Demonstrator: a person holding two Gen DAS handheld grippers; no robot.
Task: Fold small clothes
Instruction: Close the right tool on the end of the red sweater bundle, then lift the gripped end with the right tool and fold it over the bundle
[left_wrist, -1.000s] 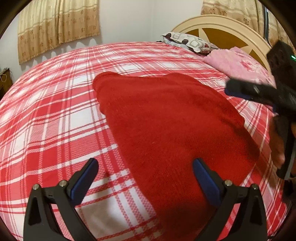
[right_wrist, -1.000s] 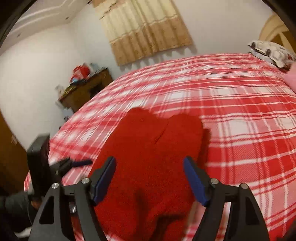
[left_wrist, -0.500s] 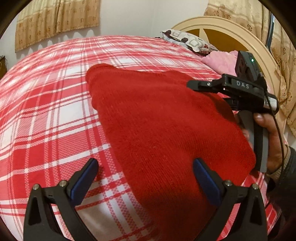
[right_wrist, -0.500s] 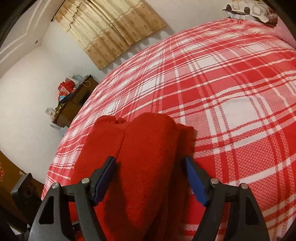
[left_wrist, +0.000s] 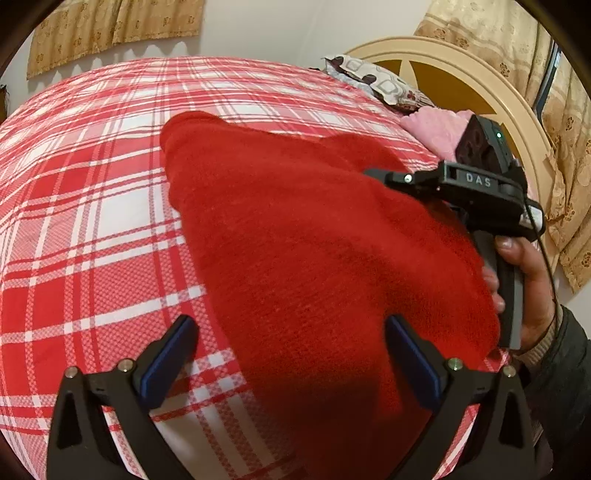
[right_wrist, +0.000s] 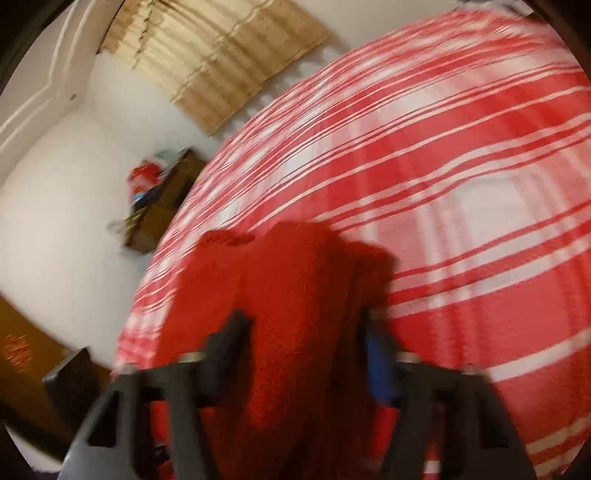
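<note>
A red knit garment (left_wrist: 314, 240) lies spread on the red-and-white plaid bedcover (left_wrist: 92, 221). My left gripper (left_wrist: 291, 336) hovers open over the garment's near edge, one blue pad over the plaid and the other over the knit, gripping nothing. In the blurred right wrist view, my right gripper (right_wrist: 303, 332) is closing its jaws, with a bunched fold of the garment (right_wrist: 295, 280) filling the gap between them. The left wrist view shows that gripper's black housing (left_wrist: 480, 184) at the garment's right edge, held by a hand (left_wrist: 532, 280).
A cream headboard (left_wrist: 461, 66), a patterned pillow (left_wrist: 376, 81) and a pink pillow (left_wrist: 436, 129) mark the bed's far right end. A wooden side table with clutter (right_wrist: 159, 206) stands against the wall beyond the bed. Beige curtains (right_wrist: 221, 55) hang behind.
The right gripper came down onto the garment's right edge, rolled, and narrowed its jaws around a fold of knit. The left gripper barely shifted and stayed open.
</note>
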